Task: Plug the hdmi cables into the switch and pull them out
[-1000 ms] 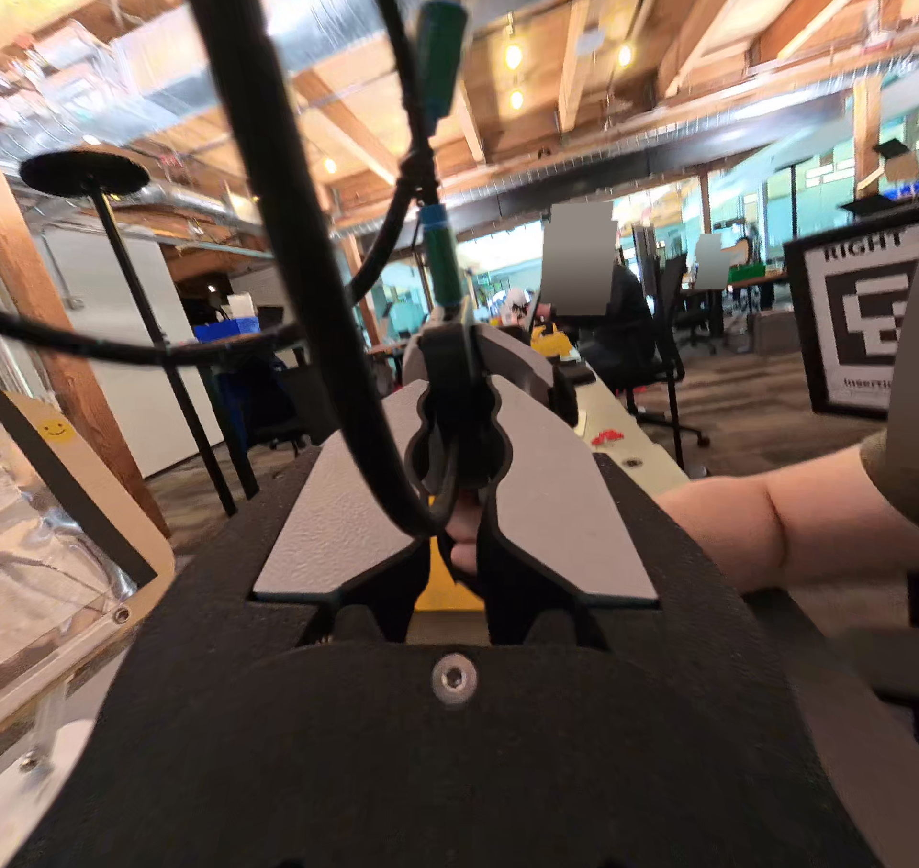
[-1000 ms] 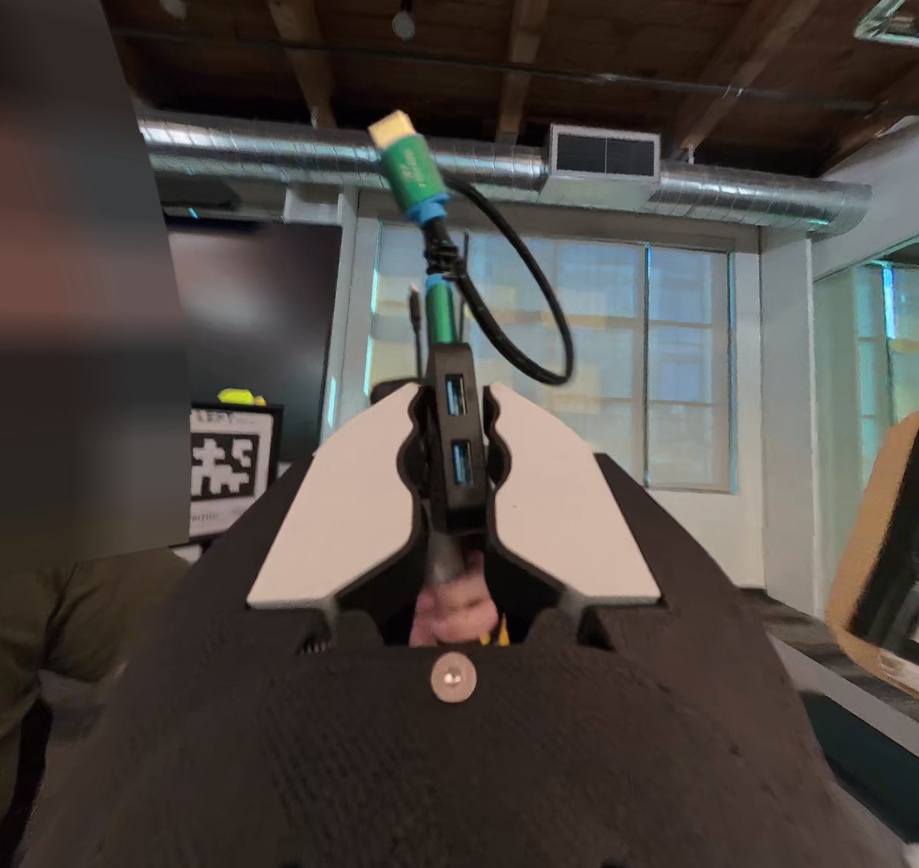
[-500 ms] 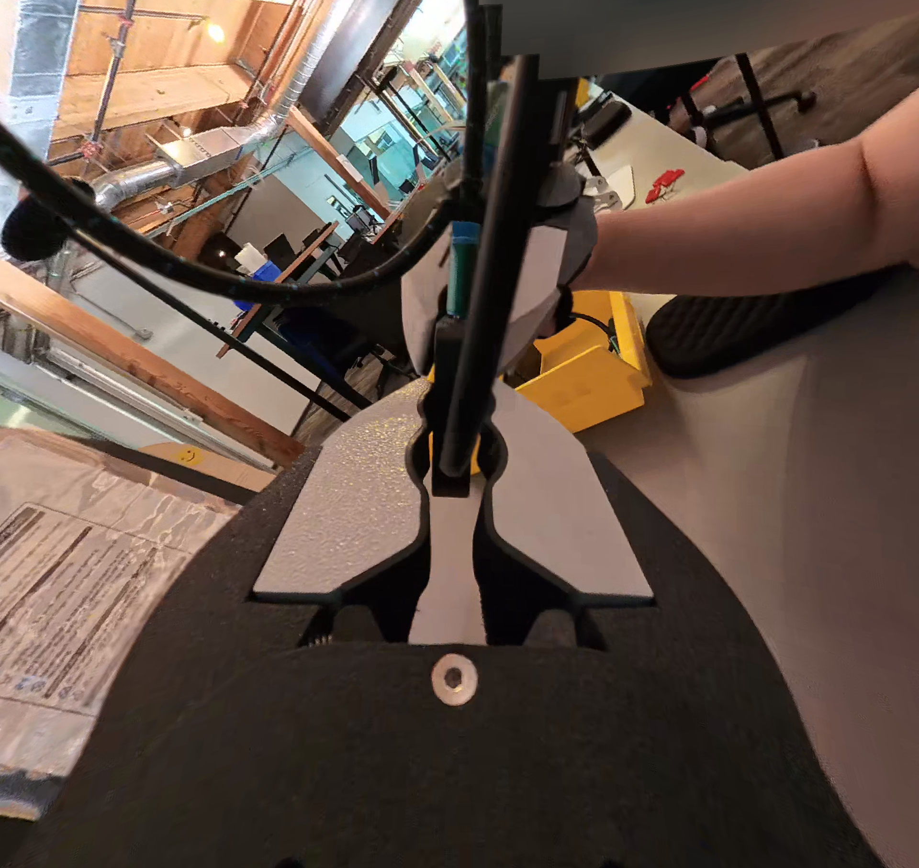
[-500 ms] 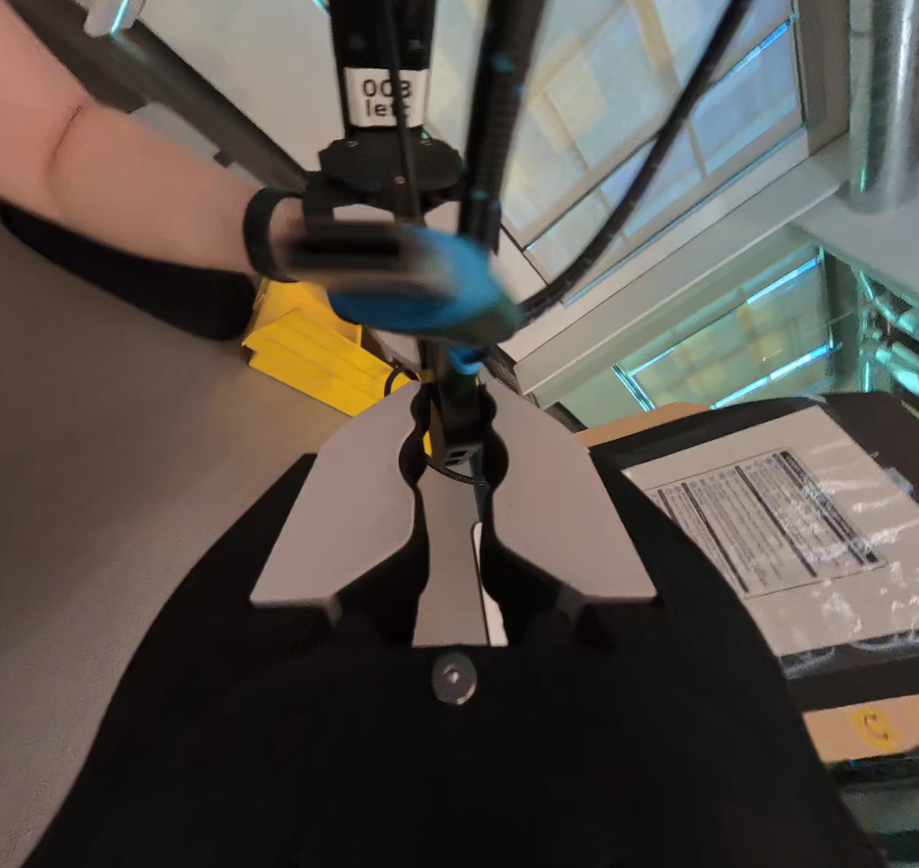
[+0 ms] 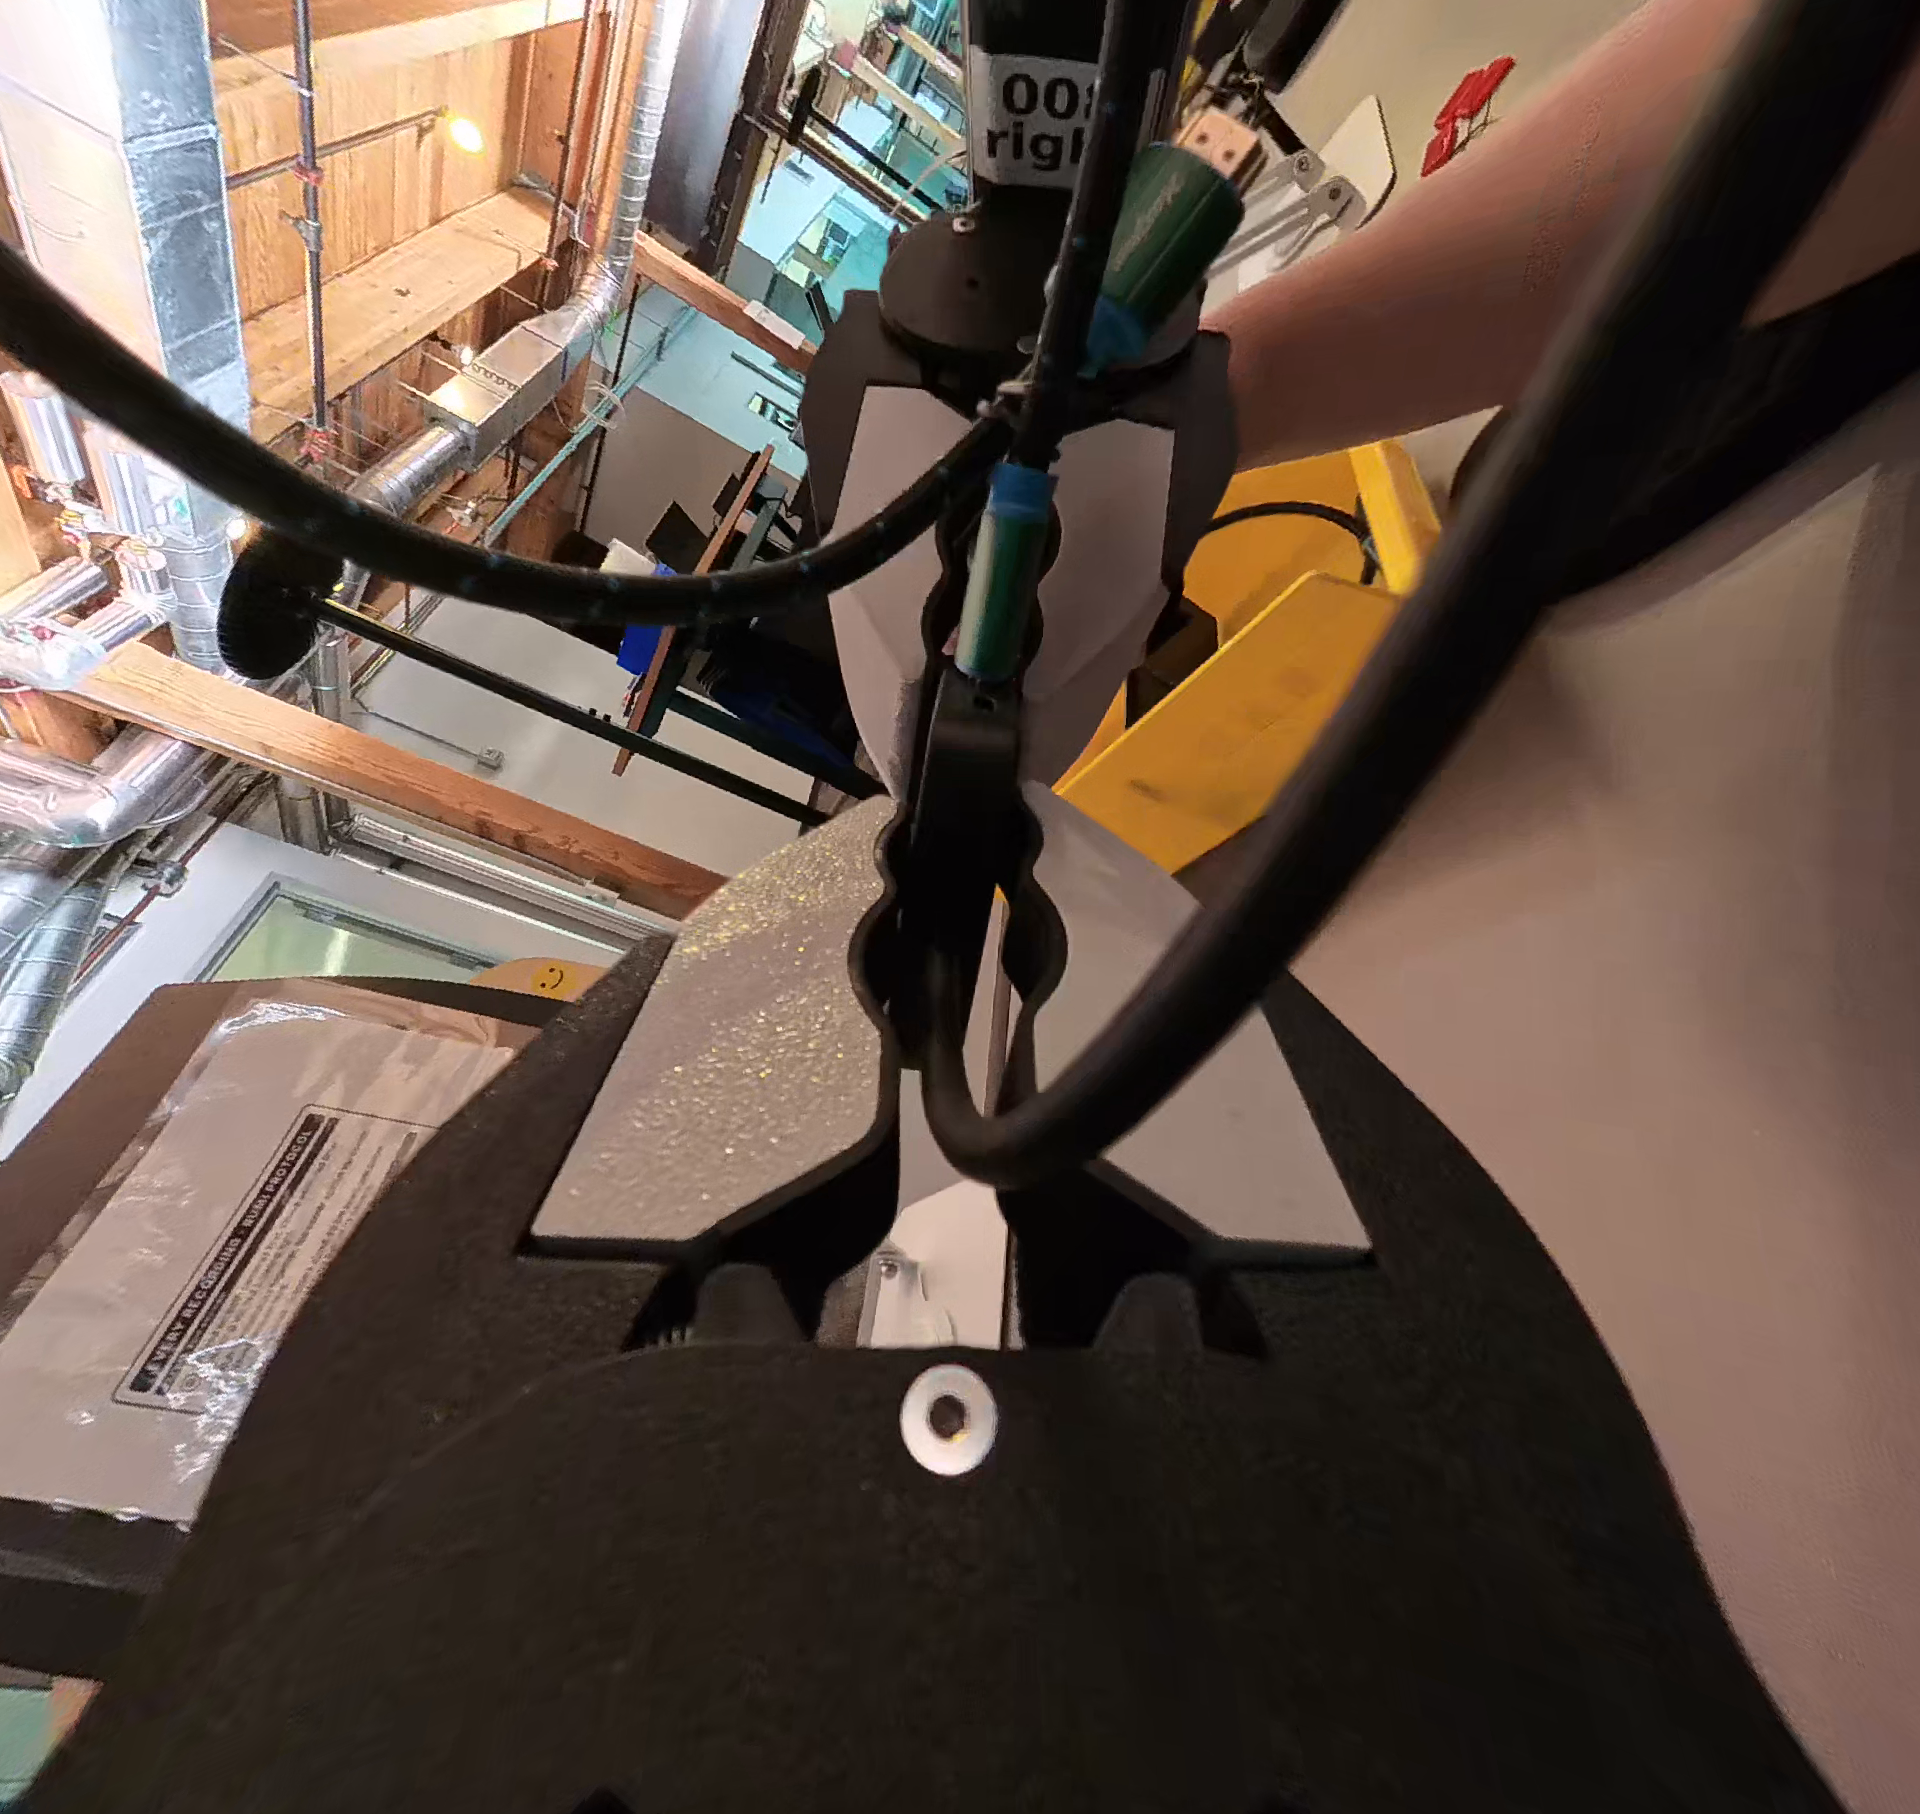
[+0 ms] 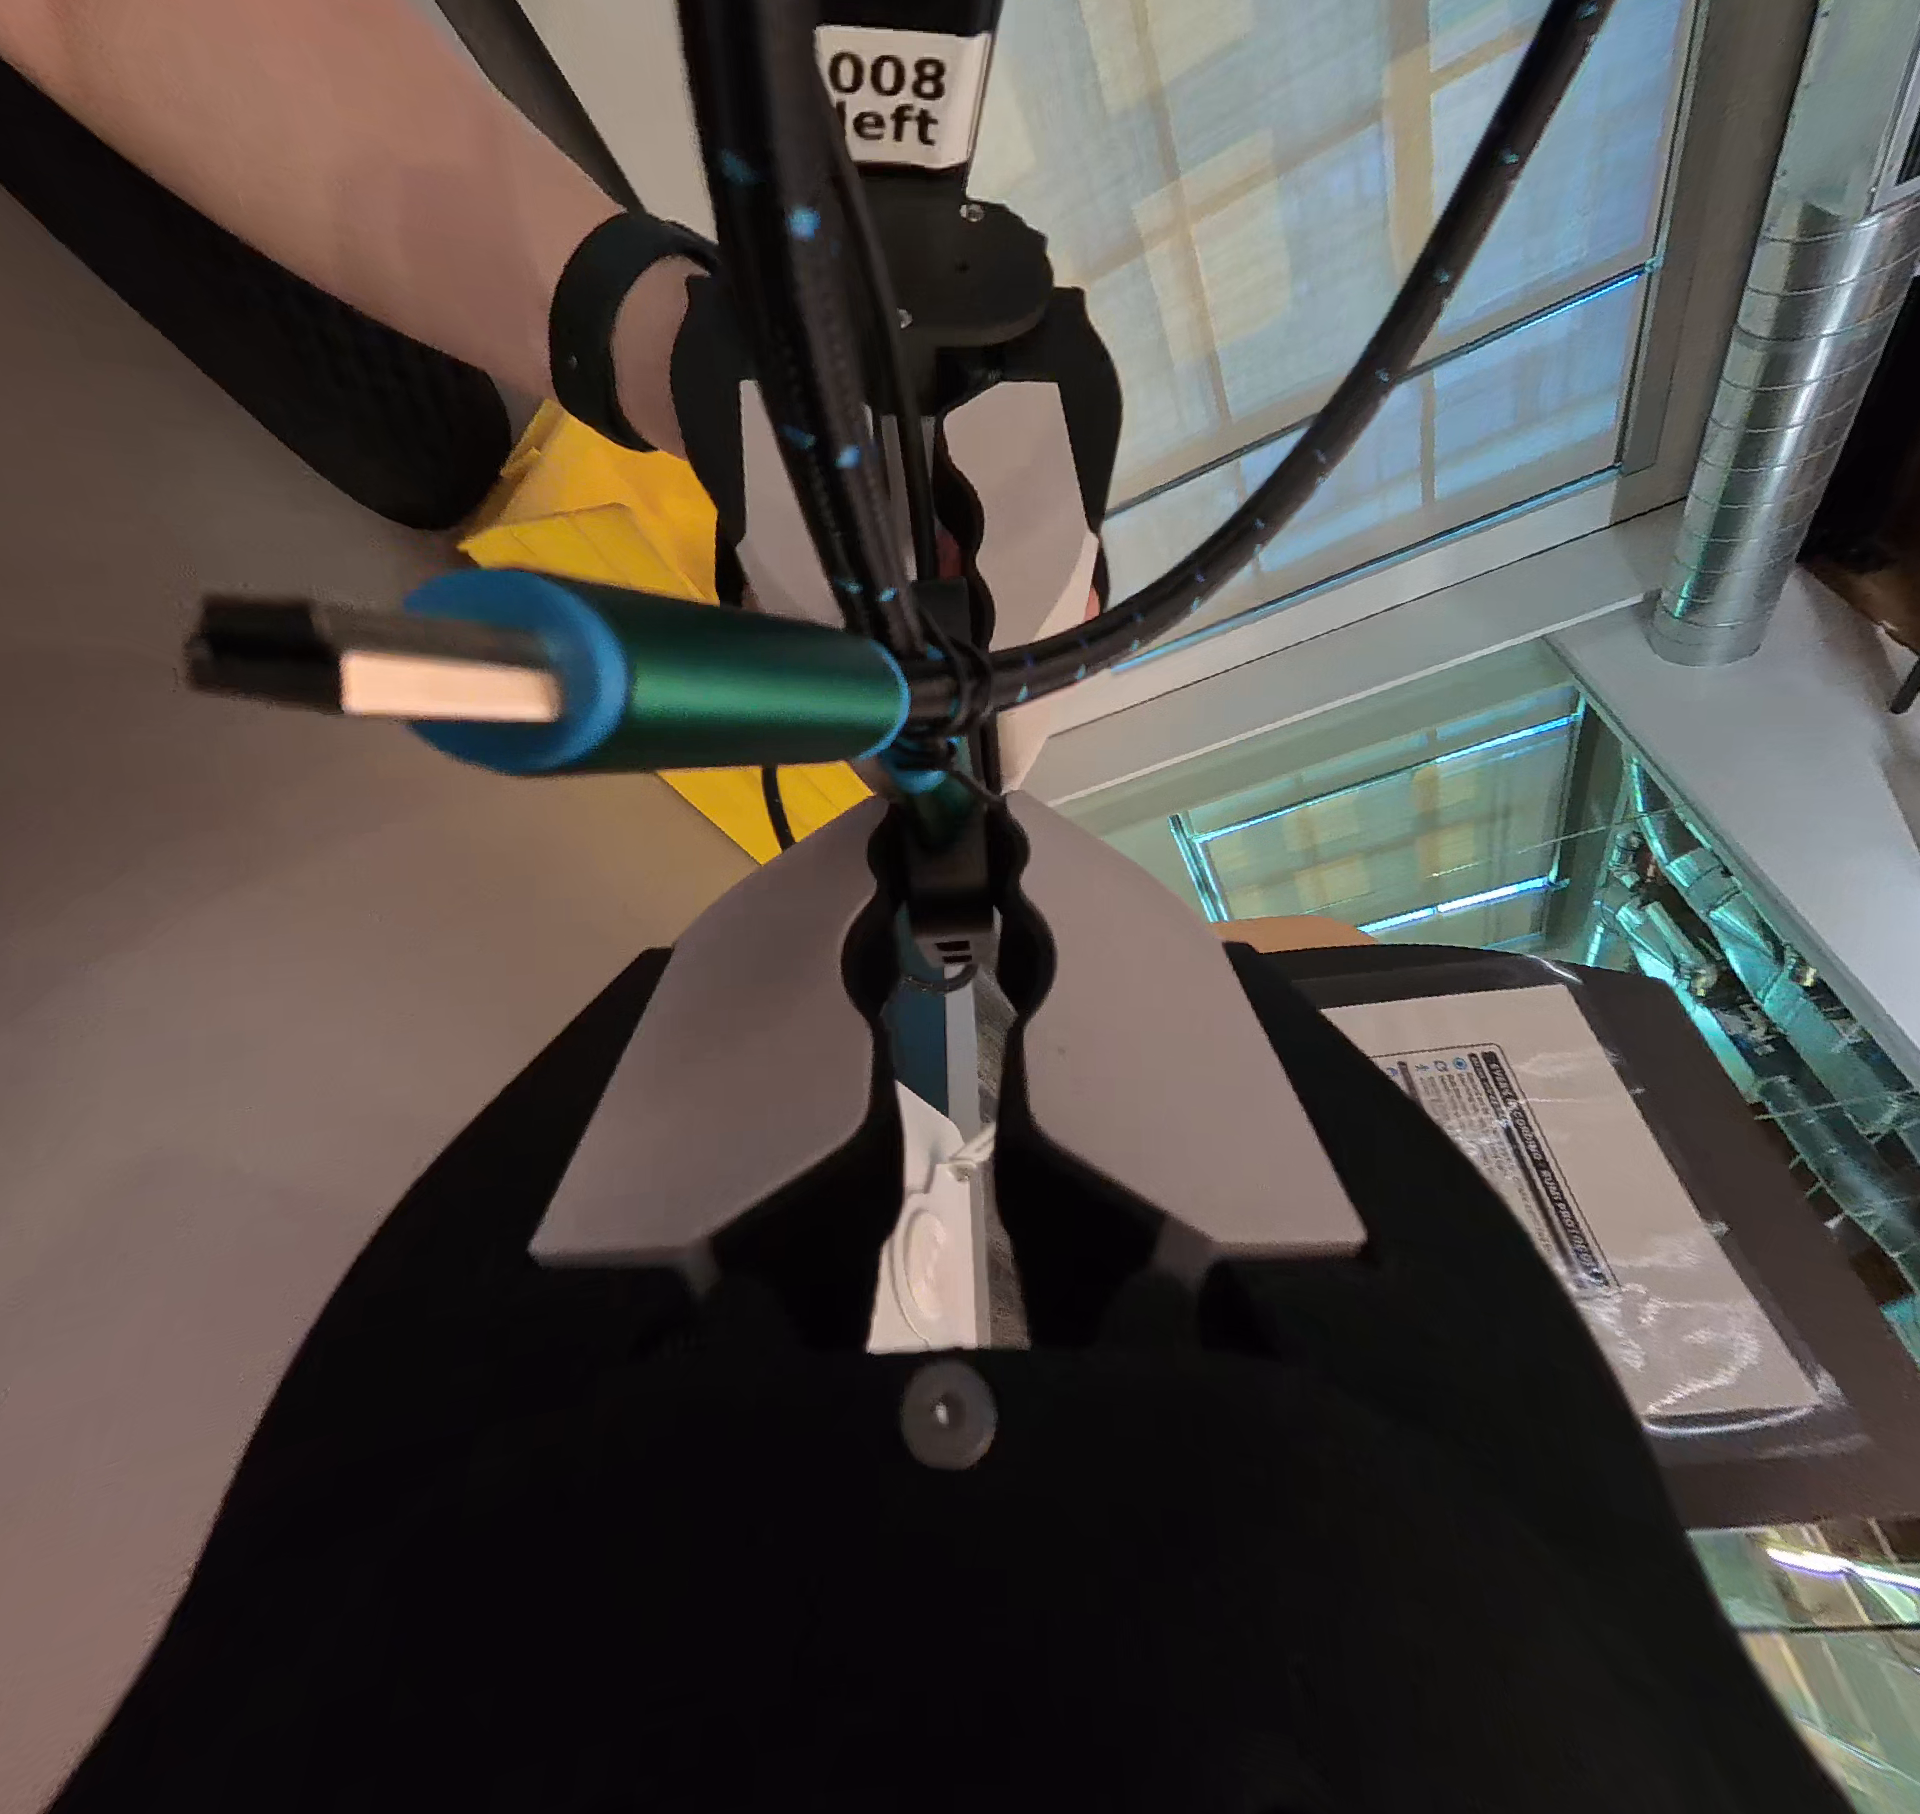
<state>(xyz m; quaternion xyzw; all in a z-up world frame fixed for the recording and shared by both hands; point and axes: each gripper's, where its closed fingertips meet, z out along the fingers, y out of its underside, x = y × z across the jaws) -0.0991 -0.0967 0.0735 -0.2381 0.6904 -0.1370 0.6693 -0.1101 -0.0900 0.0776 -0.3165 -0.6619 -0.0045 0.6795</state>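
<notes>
My left gripper (image 5: 961, 829) and right gripper (image 6: 951, 829) face each other tip to tip, and both are shut on the narrow black switch (image 5: 961, 777), which also shows in the right wrist view (image 6: 948, 897). A green HDMI plug (image 5: 997, 590) with a blue collar sits in the switch's end; the right wrist view shows it too (image 6: 928, 800). The other green plug (image 5: 1158, 226) of the black braided cable (image 5: 520, 580) hangs free, and in the right wrist view (image 6: 675, 673) it points left. The switch's own black lead (image 5: 1039, 1141) loops out of my left fingers.
A grey table (image 5: 1610, 1037) lies beside the grippers. A yellow bin (image 5: 1247, 725) sits behind them. A cardboard box with a plastic-wrapped sheet (image 5: 260, 1193) is at the left, and on the right in the right wrist view (image 6: 1558, 1193). The person's forearms (image 5: 1507, 258) (image 6: 260, 154) reach in. A black pad (image 6: 260, 341) lies on the table. Less than 4 cm separates the two grippers' tips.
Both grippers have tipped over from pointing up and level to lying sideways over the table, still holding the switch. The free plug has swung round with the cable.
</notes>
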